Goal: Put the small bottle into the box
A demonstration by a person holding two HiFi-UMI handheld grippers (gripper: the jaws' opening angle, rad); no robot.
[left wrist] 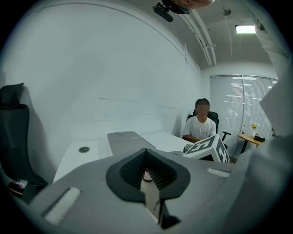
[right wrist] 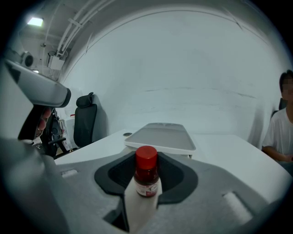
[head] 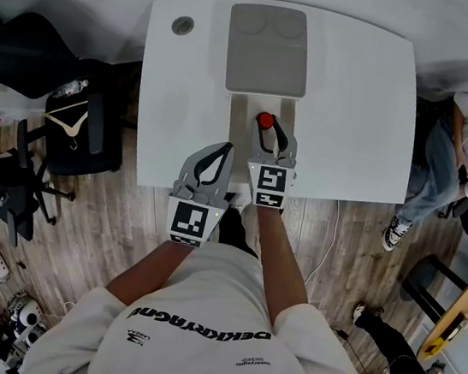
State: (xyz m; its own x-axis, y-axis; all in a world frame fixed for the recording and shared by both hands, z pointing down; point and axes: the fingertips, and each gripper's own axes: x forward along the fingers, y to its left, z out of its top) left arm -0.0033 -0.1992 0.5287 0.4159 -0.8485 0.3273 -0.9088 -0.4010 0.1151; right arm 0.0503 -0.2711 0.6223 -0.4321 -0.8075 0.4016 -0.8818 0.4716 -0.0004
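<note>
At the middle of the white rectangular table [head: 348, 111], the head view shows the right gripper [head: 272, 132] holding the small red-capped bottle [head: 265, 120] over the cream open box [head: 241, 109], below a grey flat lid [head: 268, 48].

The left gripper view shows the left gripper [left wrist: 146, 151] with its jaws together and nothing between them.

The right gripper view shows the bottle [right wrist: 147, 176] upright, pinched between widely spread jaws.

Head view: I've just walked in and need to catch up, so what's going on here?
A person stands at a white table with a gripper in each hand. The right gripper is closed on a small red-capped bottle, upright within the outline of the pale box; whether it rests inside yet is unclear. A grey tray lies beyond the box. The left gripper is shut and empty.
</note>
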